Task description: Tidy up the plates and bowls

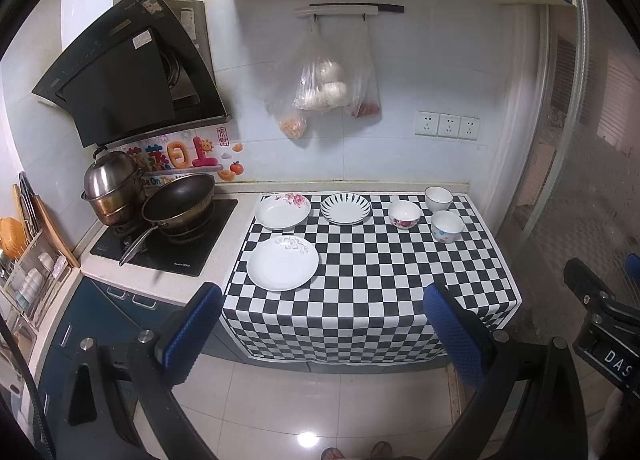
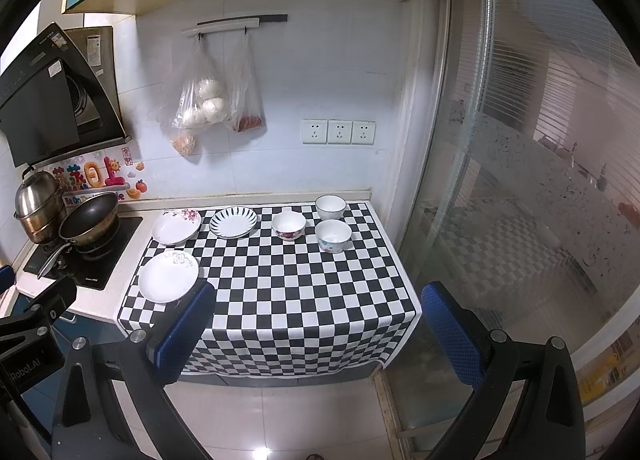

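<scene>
We find three plates and three bowls spread singly over the black-and-white checkered cloth (image 1: 360,280), none stacked, so by our reading the organizing has not started. The plain white round plate with a small grey flower print (image 1: 282,263) lies nearest us on the left side. Behind it sits the white plate with pink blossoms on its rim (image 1: 283,210), and just beside that the white plate with dark radiating stripes (image 1: 345,209). To the right, well apart from the plates, the bowls form a loose cluster: the white bowl with a red flower on its side (image 1: 404,214), the white bowl with a thin dark rim (image 1: 438,198) at the back, and the white bowl with a blue pattern (image 1: 447,226) in front of it.

Our left gripper (image 1: 324,334) hangs over the floor short of the cloth's hanging edge, its blue-padded fingers spread wide with nothing between them. Our right gripper (image 2: 318,334) is likewise wide apart and empty. All of the gathering is left to do, presumably plates into one pile and bowls into another.

Further out, a dark frying pan (image 1: 178,202) and a steel pot (image 1: 114,188) occupy the stove on the left.
</scene>
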Available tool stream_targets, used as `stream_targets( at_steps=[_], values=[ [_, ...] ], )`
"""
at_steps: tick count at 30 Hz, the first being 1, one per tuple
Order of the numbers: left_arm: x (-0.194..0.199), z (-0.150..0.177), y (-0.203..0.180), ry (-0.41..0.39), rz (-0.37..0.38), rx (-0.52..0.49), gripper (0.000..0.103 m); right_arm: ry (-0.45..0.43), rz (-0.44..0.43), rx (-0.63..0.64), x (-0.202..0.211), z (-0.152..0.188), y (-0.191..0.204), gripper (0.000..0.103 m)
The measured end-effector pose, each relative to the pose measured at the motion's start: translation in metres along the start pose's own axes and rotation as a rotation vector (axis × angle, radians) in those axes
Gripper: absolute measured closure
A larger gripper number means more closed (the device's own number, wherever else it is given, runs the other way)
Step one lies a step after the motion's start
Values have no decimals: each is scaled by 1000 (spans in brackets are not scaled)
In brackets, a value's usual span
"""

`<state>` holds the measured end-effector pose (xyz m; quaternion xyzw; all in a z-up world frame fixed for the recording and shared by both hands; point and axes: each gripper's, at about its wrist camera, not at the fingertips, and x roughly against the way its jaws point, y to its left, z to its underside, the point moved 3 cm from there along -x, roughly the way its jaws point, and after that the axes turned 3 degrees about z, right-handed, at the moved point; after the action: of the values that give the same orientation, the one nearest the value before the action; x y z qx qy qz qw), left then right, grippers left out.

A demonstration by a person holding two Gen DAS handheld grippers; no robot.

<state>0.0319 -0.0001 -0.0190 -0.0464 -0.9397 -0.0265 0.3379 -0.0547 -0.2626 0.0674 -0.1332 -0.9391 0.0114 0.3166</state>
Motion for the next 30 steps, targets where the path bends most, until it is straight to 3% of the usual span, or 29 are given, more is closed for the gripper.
stream_targets(
  at_steps=[14, 18, 21, 24, 30],
  values=[
    [-9, -5, 7, -19, -9, 1, 0, -1, 14, -25, -12, -4, 11, 0],
    [-35, -11, 29, -27, -42, 15, 0, -59, -42, -23, -30, 0, 22, 0],
    [-66, -12, 55, 9, -67, 31, 0, -2, -88, -11, -62, 4, 39, 0],
    [-104, -7, 83, 101, -57, 88, 0, 75, -153, -31, -96, 10, 56, 0],
    [-171, 5, 120, 217, -105, 141, 0, 224, -250, -24, -179, 23, 103, 0]
  ],
)
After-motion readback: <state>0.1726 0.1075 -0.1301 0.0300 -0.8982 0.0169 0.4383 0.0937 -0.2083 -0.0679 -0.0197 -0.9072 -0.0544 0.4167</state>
